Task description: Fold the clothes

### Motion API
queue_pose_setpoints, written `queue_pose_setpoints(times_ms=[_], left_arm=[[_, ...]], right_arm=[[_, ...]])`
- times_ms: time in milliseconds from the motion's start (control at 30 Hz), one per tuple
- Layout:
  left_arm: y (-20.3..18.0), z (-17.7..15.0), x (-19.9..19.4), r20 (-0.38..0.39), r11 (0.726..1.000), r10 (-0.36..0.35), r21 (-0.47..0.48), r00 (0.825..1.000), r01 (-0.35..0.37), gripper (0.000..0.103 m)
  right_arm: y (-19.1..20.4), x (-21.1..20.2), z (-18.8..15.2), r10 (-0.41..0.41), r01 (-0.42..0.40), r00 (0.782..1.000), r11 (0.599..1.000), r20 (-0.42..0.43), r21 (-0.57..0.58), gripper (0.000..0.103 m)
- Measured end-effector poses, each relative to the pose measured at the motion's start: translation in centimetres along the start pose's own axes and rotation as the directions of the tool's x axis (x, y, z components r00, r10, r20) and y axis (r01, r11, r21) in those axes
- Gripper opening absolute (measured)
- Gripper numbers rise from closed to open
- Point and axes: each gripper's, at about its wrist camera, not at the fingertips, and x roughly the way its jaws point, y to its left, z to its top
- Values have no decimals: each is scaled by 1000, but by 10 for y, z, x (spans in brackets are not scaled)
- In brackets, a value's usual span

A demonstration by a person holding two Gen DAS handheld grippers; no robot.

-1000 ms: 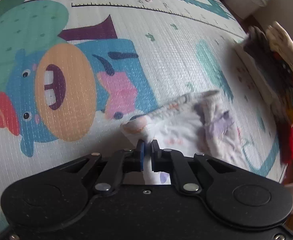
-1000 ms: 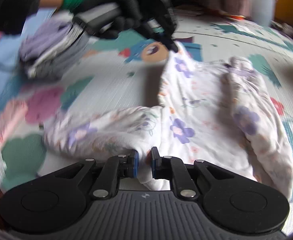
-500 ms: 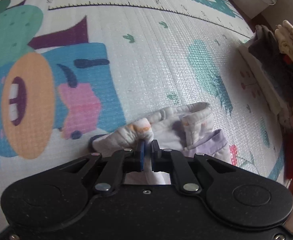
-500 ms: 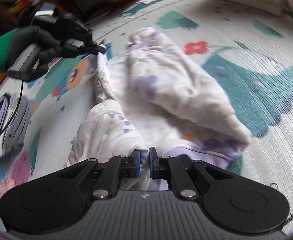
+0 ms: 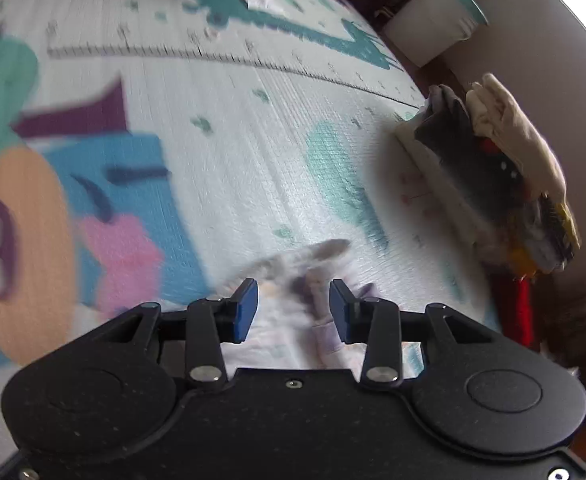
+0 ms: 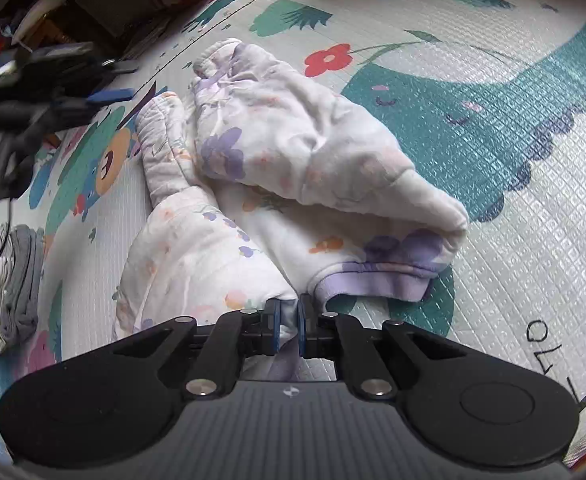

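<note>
Pinching hem of white floral-print cotton garment (image 6: 293,168) in right gripper (image 6: 286,330); left gripper (image 5: 293,308) wide apart above blurred cloth, gripping nothing.

Left gripper (image 5: 293,306): matte black body with two round lobes at the lower corners of the frame, flat link arms pinned by silver rivets, a small screw at centre, and blue pads on the fingertips (image 5: 245,310). Right gripper (image 6: 287,330): same black linkage and silver pivots, blue-faced fingertips (image 6: 273,328), a ribbed dark-grey top plate bearing a small round white mark. At upper left of the right wrist view, the other gripper appears blurred, black with a blue tip.
</note>
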Motion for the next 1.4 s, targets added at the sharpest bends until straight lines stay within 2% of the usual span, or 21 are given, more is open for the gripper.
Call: queue_pose_setpoints(times_ms=[67, 167, 267, 333, 367, 400, 533, 600, 633, 700, 767, 833, 900, 933, 967, 1033, 1067, 1167, 1300, 1333, 1400], left_arm=[[-8, -11, 7, -40, 993, 50, 111, 998, -46, 36], [-20, -27, 27, -37, 980, 88, 183, 995, -80, 36], [-32, -38, 59, -31, 953, 186, 248, 982, -173, 35], [-42, -48, 76, -19, 922, 229, 325, 973, -210, 41], [-47, -49, 77, -18, 907, 239, 361, 971, -216, 48], [-52, -51, 78, -23, 893, 249, 393, 968, -221, 49], [-62, -46, 46, -52, 868, 218, 466, 975, -170, 49], [-65, -54, 22, -117, 865, 153, 495, 981, -76, 49], [-65, -63, 11, -167, 872, 102, 489, 981, -8, 50], [-62, -86, -10, -260, 877, 1, 464, 965, 124, 52], [-55, -119, -26, -354, 874, -58, 434, 933, 219, 52], [-45, -155, -35, -438, 872, -44, 422, 898, 248, 52], [-30, -186, -39, -499, 883, -4, 406, 867, 237, 52], [-22, -199, -41, -521, 891, 3, 389, 854, 234, 52], [-16, -209, -44, -526, 901, 6, 372, 851, 223, 52], [-5, -229, -48, -530, 920, 10, 337, 848, 199, 52], [-2, -234, -52, -511, 929, -12, 312, 860, 198, 52], [1, -242, -57, -479, 952, -73, 228, 874, 205, 52], [-13, -250, -57, -450, 938, -33, 293, 892, 183, 51], [-14, -250, -57, -438, 941, -24, 293, 898, 169, 48], [-14, -249, -54, -414, 951, -2, 280, 910, 129, 26]], right_arm=[[-1, -2, -1, -1, 1, 1000, 1000, 4, -3, 10], [0, -2, -2, -6, 6, 1000, 1000, 5, -5, 10], [3, -2, -1, -19, 20, 1000, 999, 4, -27, 10], [6, -2, 0, -32, 32, 1000, 998, 0, -49, 11], [8, -2, 0, -36, 36, 999, 997, -3, -65, 11], [10, -2, 1, -40, 40, 999, 996, -6, -81, 12], [16, -5, 3, -52, 51, 999, 991, -6, -124, 15], [20, -7, 3, -58, 58, 998, 985, 1, -163, 17], [23, -8, 3, -62, 62, 998, 981, 5, -182, 18], [27, -10, 1, -68, 70, 998, 973, 16, -219, 23], [29, -13, 0, -72, 75, 997, 969, 24, -235, 28], [27, -14, 1, -72, 76, 997, 972, 28, -222, 29], [24, -14, 1, -68, 72, 997, 977, 27, -199, 29], [23, -13, 1, -67, 71, 997, 979, 27, -189, 29], [22, -13, 1, -68, 71, 997, 981, 26, -180, 29], [22, -12, 1, -71, 75, 997, 982, 27, -176, 29], [22, -11, 1, -73, 77, 997, 981, 27, -177, 29], [20, -9, -1, -81, 84, 996, 982, 26, -169, 30], [20, -6, -1, -93, 97, 995, 981, 29, -170, 30], [20, -6, -1, -96, 99, 995, 980, 29, -171, 31], [20, -6, -2, -101, 105, 994, 979, 33, -173, 33]])
